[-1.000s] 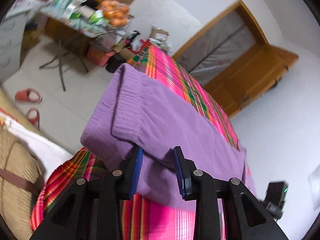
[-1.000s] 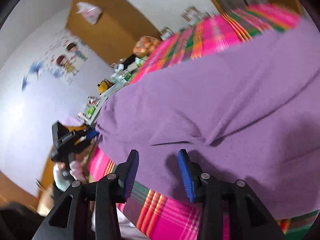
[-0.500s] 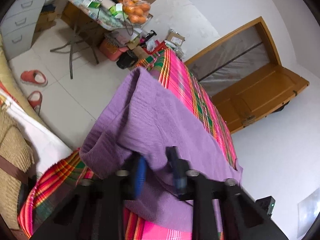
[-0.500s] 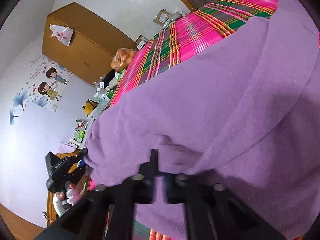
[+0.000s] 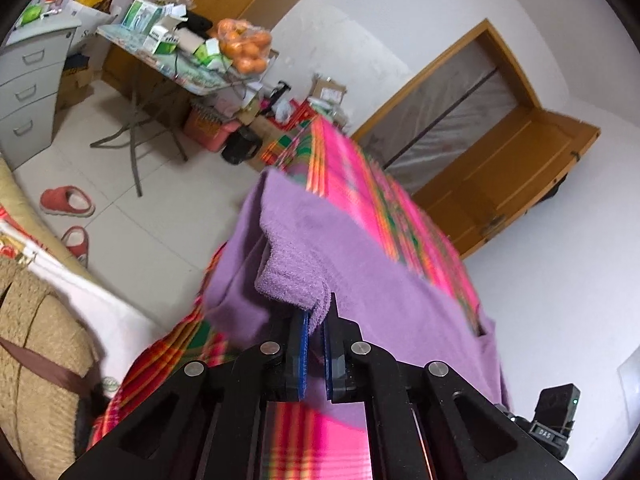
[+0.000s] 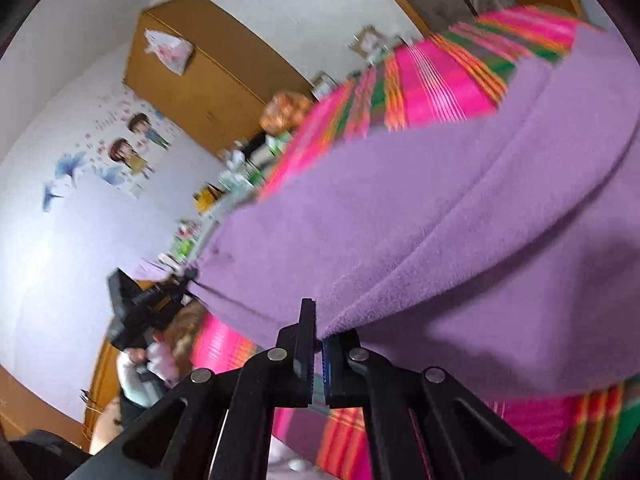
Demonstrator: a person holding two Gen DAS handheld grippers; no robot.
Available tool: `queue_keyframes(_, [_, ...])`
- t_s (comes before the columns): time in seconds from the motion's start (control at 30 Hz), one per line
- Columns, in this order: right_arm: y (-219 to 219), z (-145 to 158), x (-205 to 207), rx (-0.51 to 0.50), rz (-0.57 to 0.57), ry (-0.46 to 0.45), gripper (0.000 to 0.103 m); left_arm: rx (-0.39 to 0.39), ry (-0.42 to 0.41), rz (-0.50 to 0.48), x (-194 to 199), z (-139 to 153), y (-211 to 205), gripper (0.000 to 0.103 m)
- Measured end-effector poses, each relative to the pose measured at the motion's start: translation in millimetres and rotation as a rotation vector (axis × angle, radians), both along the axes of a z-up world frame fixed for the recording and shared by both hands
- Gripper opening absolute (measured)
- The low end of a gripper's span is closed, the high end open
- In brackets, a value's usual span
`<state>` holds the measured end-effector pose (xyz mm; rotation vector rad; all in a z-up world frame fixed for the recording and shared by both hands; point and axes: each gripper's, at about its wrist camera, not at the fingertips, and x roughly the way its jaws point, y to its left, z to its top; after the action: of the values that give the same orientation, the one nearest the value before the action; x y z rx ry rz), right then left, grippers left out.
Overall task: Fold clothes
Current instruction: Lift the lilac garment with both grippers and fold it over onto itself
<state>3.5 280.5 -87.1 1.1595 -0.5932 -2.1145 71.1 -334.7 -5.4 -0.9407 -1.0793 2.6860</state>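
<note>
**Kid:** So, what are the fingers doing?

**Helper:** On the left gripper (image 5: 315, 322) I count two fingers with blue pads (image 5: 305, 330). They are squeezed together on the near edge of one purple garment (image 5: 360, 264). A little bunch of the cloth sticks up between them.

**Kid:** And the other one?

**Helper:** The right gripper (image 6: 318, 330) has two fingers too. They are pressed tight on a fold of the same purple garment (image 6: 440, 216), at its near edge.

**Kid:** Where is the purple thing?

**Helper:** It lies spread on a bed with one pink, green and orange striped sheet (image 5: 360, 184). The near edge is lifted where the two grippers pinch it. In the left view one side hangs over the edge of the bed, above the floor.

**Kid:** Can one gripper see the other?

**Helper:** Yes. The right view shows the left gripper (image 6: 136, 308) at the far corner of the cloth, with a person's hand (image 6: 160, 360) under it. The left view shows a black corner of the right gripper (image 5: 556, 416), low on the right.

**Kid:** What else is in the room?

**Helper:** Two red slippers (image 5: 68, 200) sit on the white floor. One folding table (image 5: 160, 68) is full of boxes, and one bag of oranges (image 5: 246, 50) sits on it. One grey drawer cabinet (image 5: 28, 92) stands beside it, with three drawers. One wooden door (image 5: 516, 176) stands open. On the wall, in the right view, two cartoon children stickers (image 6: 132, 144) show.
</note>
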Motion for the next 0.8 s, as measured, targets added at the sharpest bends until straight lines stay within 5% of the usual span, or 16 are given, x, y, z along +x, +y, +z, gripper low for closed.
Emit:
queue_keyframes(0.37, [-2,1,7,0.012,0.014,0.062,0.003,-0.057,0.006,-0.014,9,-6,0,0.006])
queue_keyframes(0.6, [5,-14,5,-0.006,0.025,0.002,0.007,-0.072,-0.015,-0.031,11,-13,-2,0.01])
queue_keyframes(0.8, [13,5,28,0.105,0.15,0.057,0.012,-0.165,-0.023,0.05,41,2,-10,0.013])
